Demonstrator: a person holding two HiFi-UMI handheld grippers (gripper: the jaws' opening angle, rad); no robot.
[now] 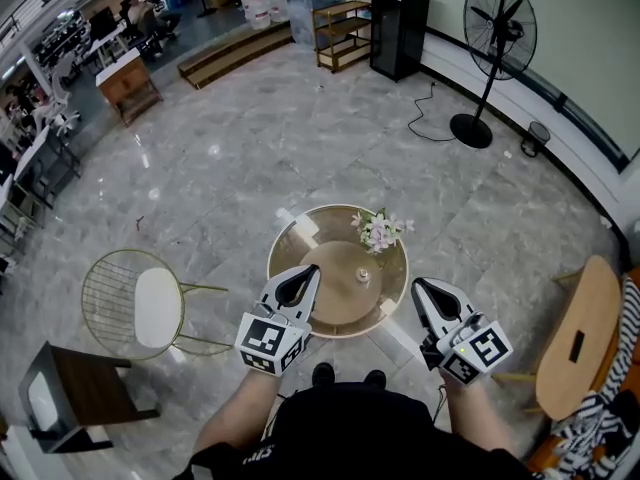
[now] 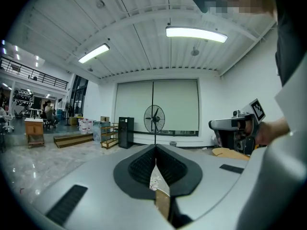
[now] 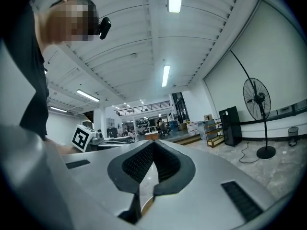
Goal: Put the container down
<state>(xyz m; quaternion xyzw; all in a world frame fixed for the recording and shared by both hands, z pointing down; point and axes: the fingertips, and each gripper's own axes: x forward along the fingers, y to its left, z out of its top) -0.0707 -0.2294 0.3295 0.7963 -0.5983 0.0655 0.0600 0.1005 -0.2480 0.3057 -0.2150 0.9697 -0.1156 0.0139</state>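
Container (image 1: 362, 276) small, likely light and rigid, mid-frame on round tabletop (image 1: 296, 236) | take by sides | left tool (image 1: 311, 270), right tool (image 1: 419, 286) both closed, empty

Your head camera looks steeply down on the round table (image 1: 300, 230) from over its near edge, while both gripper views sit close at that edge, facing level across it toward the standing fan (image 2: 154, 119) they share.

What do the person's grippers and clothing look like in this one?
The left gripper and right gripper both have light grey, tapering shells with black ribbed pads inside the jaws. Each carries a white cube with black square markers. The person wears a black top.
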